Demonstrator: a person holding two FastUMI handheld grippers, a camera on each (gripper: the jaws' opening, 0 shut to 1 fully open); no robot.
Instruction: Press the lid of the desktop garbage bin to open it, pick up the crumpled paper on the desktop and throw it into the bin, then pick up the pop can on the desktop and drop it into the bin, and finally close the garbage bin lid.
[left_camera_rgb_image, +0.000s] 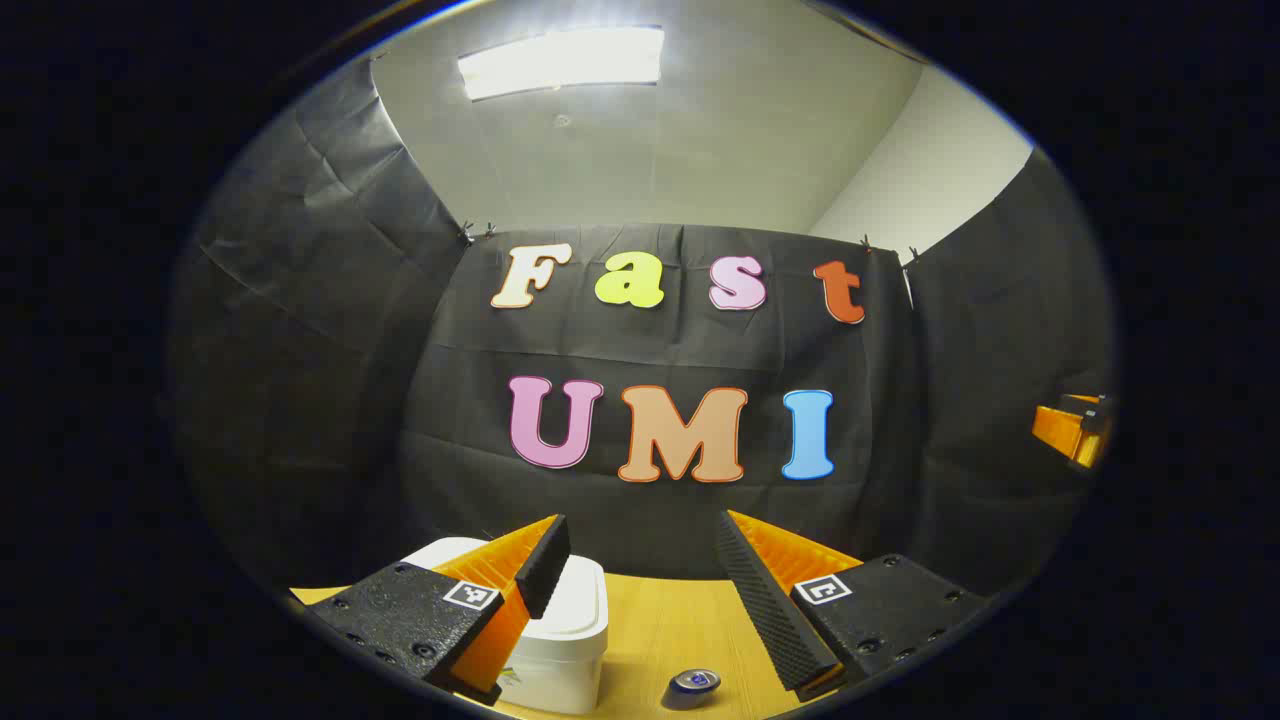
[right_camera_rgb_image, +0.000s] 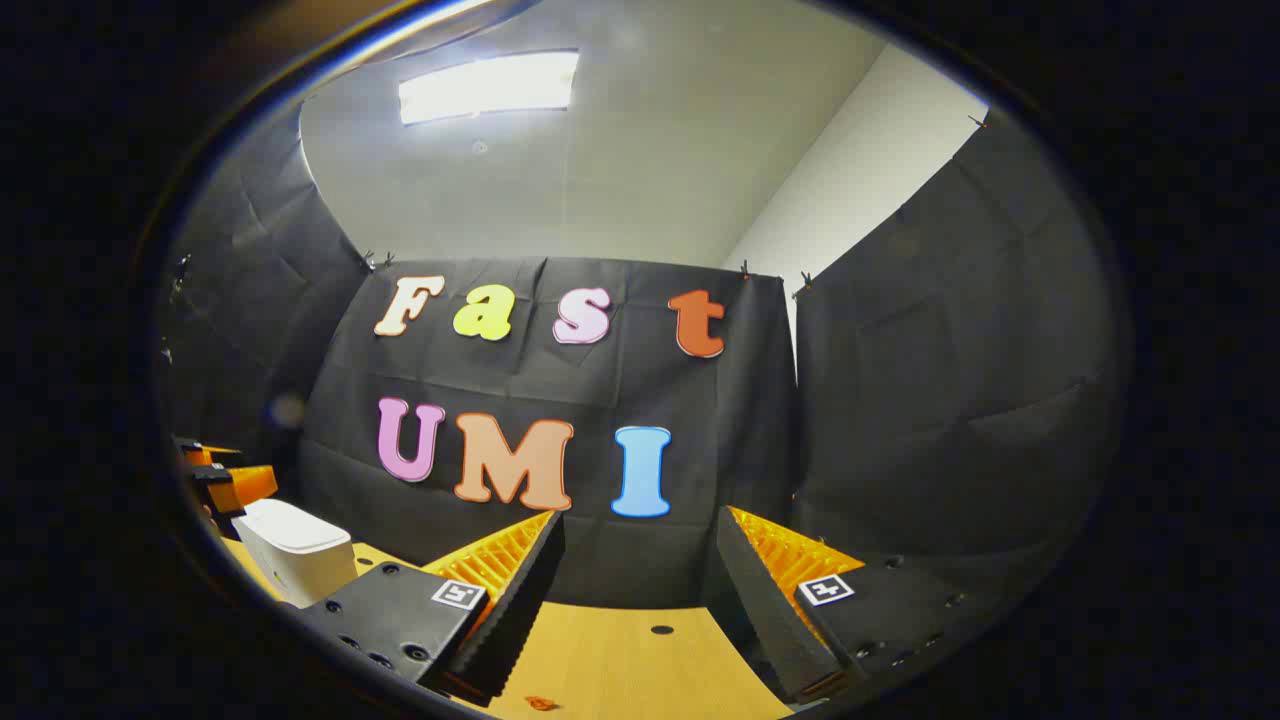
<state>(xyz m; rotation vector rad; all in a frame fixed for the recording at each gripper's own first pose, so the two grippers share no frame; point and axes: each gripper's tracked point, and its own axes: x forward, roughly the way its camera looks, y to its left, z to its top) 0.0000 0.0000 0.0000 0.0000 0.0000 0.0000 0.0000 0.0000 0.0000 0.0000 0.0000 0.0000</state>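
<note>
Nearest in the left gripper view, left gripper (left_camera_rgb_image: 640, 590) spread wide, nothing between its fingers, held above a wooden desktop (left_camera_rgb_image: 660, 630). Just past the left finger, white desktop garbage bin (left_camera_rgb_image: 565, 640) with its lid down, partly hidden by that finger. To the right of the bin, near the lower edge, pop can (left_camera_rgb_image: 692, 686) standing apart from it, top visible. At the far right edge, part of the other gripper. In the right gripper view, right gripper (right_camera_rgb_image: 635, 600) likewise spread, empty, over the same desktop; bin (right_camera_rgb_image: 295, 550) off to the far left, lid closed. Farther back, black cloth wall (right_camera_rgb_image: 900, 400), then ceiling with a bright light panel (right_camera_rgb_image: 490, 85).
</note>
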